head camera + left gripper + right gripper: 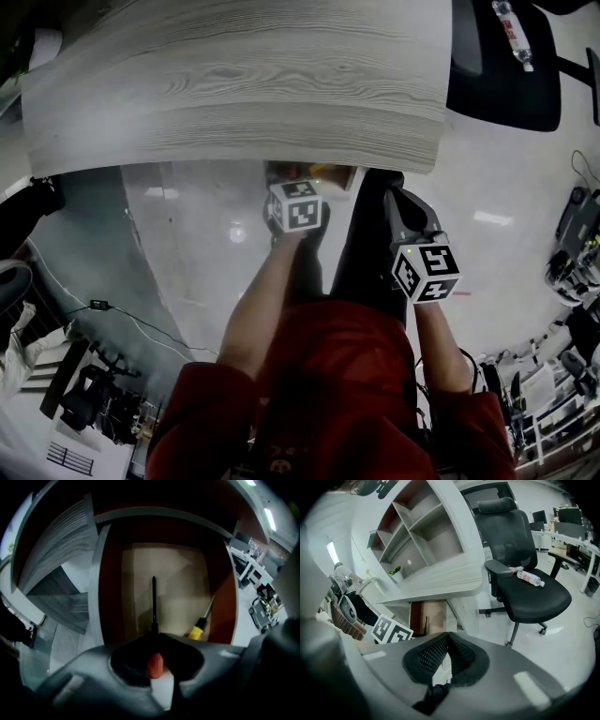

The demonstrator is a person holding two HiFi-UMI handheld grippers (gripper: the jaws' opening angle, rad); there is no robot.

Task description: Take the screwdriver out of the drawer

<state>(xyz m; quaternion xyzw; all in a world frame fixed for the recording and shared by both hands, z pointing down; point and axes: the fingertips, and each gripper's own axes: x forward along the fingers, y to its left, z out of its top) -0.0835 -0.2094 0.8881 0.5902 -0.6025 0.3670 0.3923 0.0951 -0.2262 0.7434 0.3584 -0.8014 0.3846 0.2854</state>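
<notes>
The drawer (178,573) stands pulled out, with brown walls and a tan bottom. My left gripper (154,639) points down into it and is shut on the orange-red handle of a screwdriver (155,665), whose black shaft (153,604) runs out ahead over the drawer bottom. A second screwdriver with a yellow handle (197,632) lies by the drawer's right wall. In the head view the left gripper's marker cube (298,206) sits just below the drawer (314,172) under the desk edge. To its right my right gripper (447,634) is shut with nothing between its jaws.
A pale wood-grain desk top (244,84) overhangs the drawer. A black office chair (525,588) with a water bottle (527,577) on its seat stands to the right. Open shelves (422,531) rise above the desk. Cables and gear (103,375) lie on the floor at left.
</notes>
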